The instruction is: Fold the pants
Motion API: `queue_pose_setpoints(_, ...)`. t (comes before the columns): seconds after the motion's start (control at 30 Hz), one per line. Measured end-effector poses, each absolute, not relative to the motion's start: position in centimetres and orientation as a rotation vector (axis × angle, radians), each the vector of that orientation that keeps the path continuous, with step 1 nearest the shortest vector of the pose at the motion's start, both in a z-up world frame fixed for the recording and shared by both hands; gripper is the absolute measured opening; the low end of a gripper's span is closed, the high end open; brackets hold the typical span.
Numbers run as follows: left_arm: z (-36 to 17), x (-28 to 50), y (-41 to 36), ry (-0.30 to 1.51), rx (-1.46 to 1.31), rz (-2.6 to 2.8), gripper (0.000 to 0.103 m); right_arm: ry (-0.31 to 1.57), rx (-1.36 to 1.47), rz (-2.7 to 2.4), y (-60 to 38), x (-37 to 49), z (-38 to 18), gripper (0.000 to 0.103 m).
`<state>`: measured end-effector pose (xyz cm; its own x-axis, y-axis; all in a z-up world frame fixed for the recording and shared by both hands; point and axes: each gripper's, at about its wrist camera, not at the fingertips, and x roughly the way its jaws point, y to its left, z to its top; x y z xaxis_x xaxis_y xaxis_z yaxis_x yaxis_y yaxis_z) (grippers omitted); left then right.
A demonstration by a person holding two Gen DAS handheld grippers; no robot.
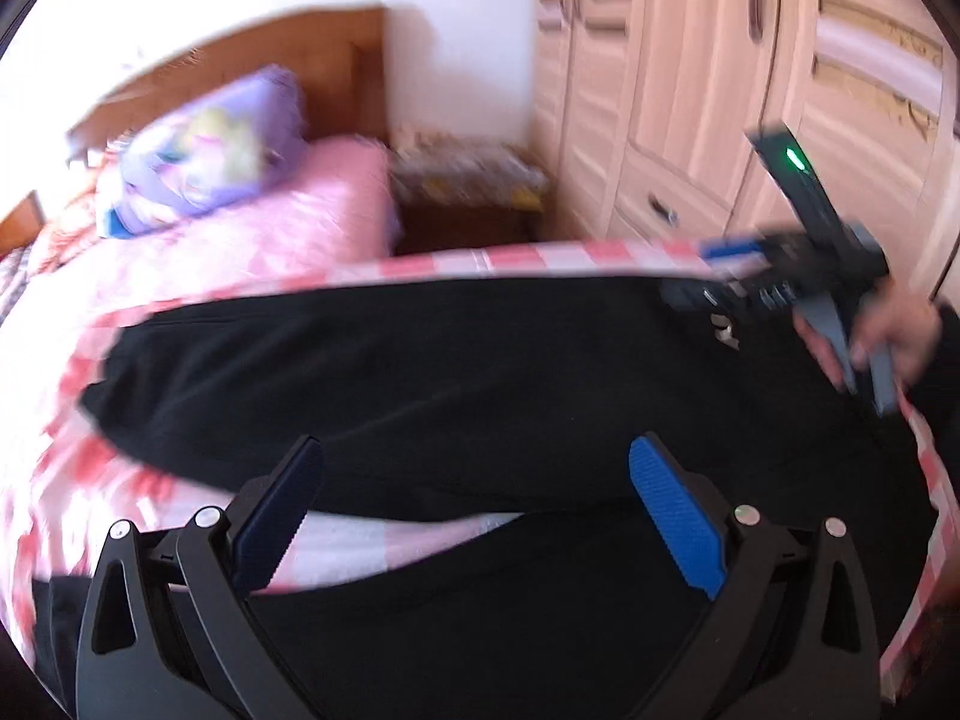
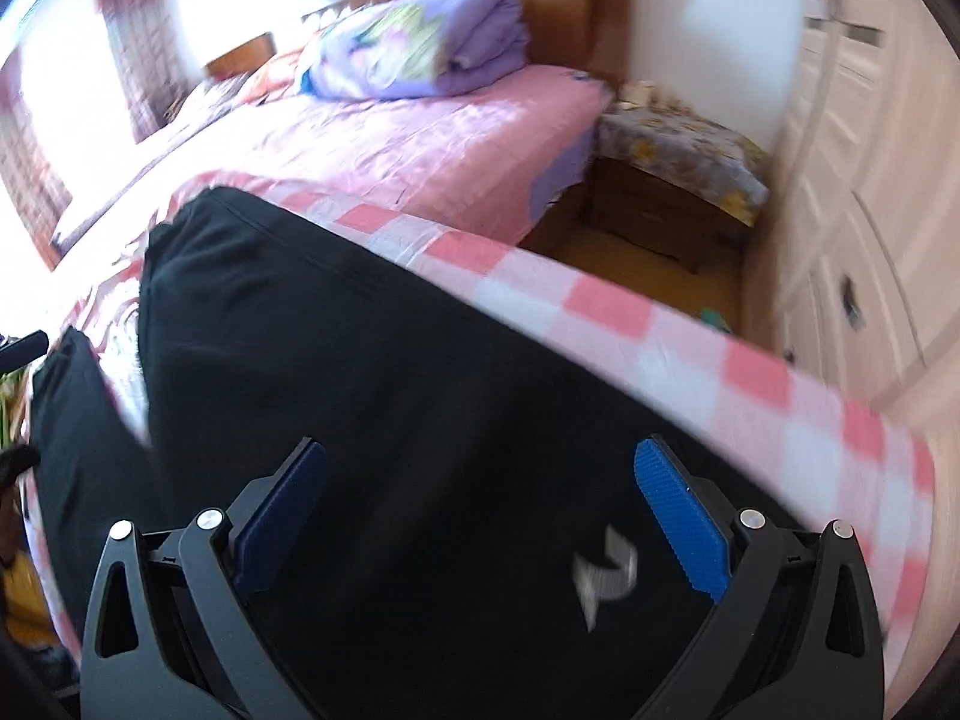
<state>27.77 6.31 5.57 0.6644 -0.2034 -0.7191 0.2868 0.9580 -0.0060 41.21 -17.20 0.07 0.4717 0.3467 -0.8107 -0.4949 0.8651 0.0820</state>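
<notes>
Black pants (image 1: 456, 372) lie spread across a pink-and-white checked cloth (image 1: 540, 255), their two legs running to the left with a strip of cloth showing between them. My left gripper (image 1: 474, 504) hovers open over the near leg, nothing between its blue pads. In the right wrist view the same pants (image 2: 372, 384) fill the middle, with a small white logo (image 2: 603, 576) near the waist. My right gripper (image 2: 480, 510) hangs open just above that end. It also shows in the left wrist view as the right gripper (image 1: 714, 276), held by a hand (image 1: 894, 336) at the pants' far right edge.
A pink bed (image 2: 384, 150) with a folded purple quilt (image 2: 420, 42) lies beyond the cloth, against a wooden headboard (image 1: 336, 48). A covered nightstand (image 2: 678, 180) and a pale wardrobe (image 1: 708, 78) stand to the right. Both views are motion-blurred.
</notes>
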Motion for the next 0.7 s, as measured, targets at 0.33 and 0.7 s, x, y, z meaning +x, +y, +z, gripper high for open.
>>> queue_pose_setpoints(0.33,3.1,38.6,6.9,0.948,-0.143,-0.368,0.102,1.034,-0.296,0.684,-14.9,46.6,-4.4,0.082)
queue_pose_setpoints(0.7,0.6,45.7,2.4,1.118,-0.390,-0.358,0.101,0.762,-0.408,0.656,-15.6,37.5,-0.2,0.010)
